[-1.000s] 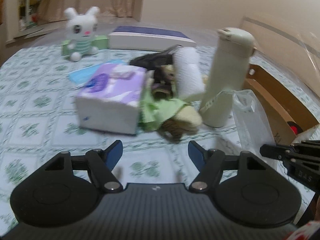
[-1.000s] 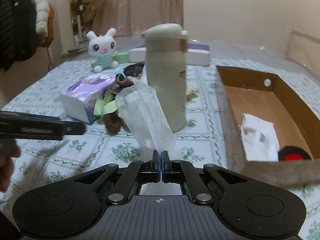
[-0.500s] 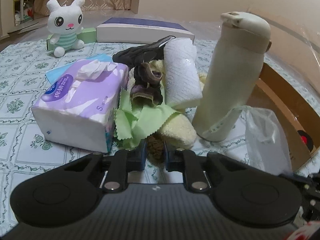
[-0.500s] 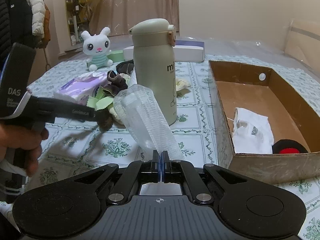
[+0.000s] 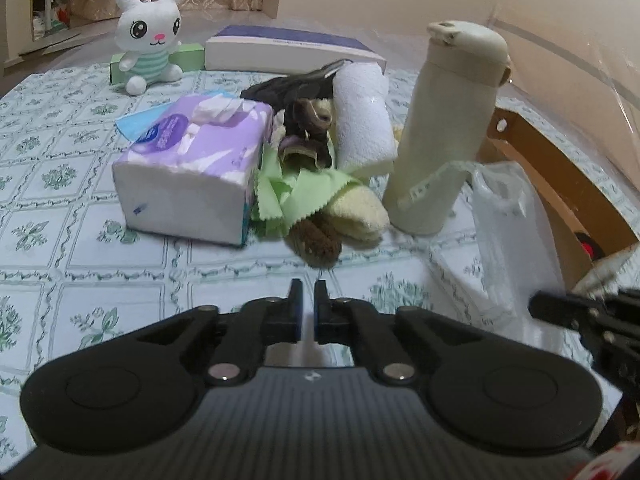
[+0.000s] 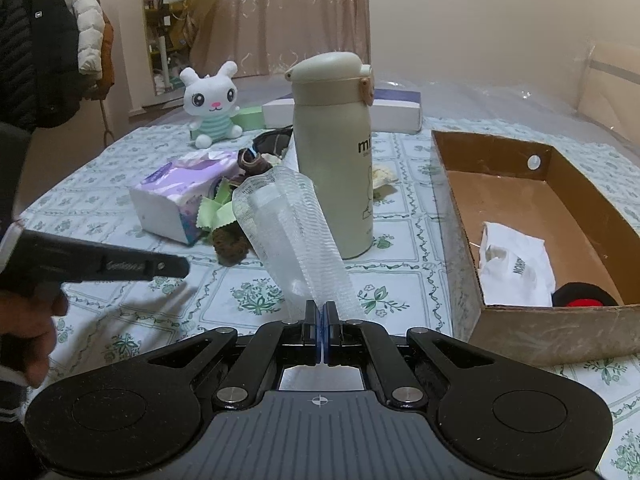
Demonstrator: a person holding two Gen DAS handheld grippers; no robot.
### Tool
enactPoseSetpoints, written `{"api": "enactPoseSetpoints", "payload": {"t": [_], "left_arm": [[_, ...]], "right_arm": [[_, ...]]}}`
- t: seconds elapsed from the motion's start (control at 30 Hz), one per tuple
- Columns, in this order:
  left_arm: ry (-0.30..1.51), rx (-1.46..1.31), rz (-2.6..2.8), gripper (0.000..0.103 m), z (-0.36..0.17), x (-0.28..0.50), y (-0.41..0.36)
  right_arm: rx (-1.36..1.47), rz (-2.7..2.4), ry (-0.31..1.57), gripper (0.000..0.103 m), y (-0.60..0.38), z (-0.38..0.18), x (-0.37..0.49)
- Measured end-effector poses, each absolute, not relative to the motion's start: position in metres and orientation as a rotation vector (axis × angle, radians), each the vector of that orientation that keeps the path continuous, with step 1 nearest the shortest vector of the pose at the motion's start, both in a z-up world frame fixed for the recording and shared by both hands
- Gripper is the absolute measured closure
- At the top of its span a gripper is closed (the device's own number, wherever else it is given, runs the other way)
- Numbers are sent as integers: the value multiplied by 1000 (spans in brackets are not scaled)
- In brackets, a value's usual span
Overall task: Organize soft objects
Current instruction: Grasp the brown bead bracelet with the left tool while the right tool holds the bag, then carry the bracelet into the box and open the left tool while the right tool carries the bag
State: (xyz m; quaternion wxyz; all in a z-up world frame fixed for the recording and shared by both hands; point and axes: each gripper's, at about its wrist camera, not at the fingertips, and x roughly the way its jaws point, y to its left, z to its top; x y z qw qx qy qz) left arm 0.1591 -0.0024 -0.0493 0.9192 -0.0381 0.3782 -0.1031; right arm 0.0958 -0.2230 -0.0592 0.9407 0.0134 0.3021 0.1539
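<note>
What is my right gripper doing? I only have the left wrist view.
Observer: The right gripper is shut on the lower end of the clear bag, which stands up from its jaws.
Operator: Is anything in the box?
Observer: Yes. A crumpled white cloth and a black and red item lie at the near end of the box.
Operator: Is my left gripper touching the pile?
Observer: No. Seen from the side, the left gripper stops short of the brown plush, with a gap between them.
</note>
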Motion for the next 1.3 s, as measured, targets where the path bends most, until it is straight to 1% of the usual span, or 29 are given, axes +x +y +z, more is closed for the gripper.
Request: {"api": "enactPoseSetpoints", "payload": {"t": [0.03,0.07,0.1,0.23,0.4,0.43,0.47,0.53,0.83,0.97,1.3], "left_arm": [[775,-81,-207,91,-49,162,-4],[772,-87,-201,84,-50,166,-4],[770,-97,-193,81,-51,170,-5],[769,-153,-183,79,-57,187,-7],[785,-219,-173,79,-69,208,-9],[791,-229,-175,83,-71,211,-9],[792,-235,-178,90,-71,211,-8],[796,-220,-191,91,-69,208,-7],[821,-173,-226,92,-51,149,4],[818,-146,-242,92,-39,121,2],[775,-107,-316,92,-8,93,-23]], "right_arm": [[27,310,615,102,-224,-59,96],[27,303,615,102,-225,-59,96],[25,295,614,102,-226,-60,96],[31,270,620,102,-234,-62,103],[34,258,634,102,-237,-68,111],[36,258,636,102,-238,-69,112],[37,259,637,102,-238,-69,112],[39,263,639,102,-236,-69,111],[55,291,622,102,-233,-58,95],[137,301,643,102,-239,-53,89],[193,272,626,102,-258,-34,67]]}}
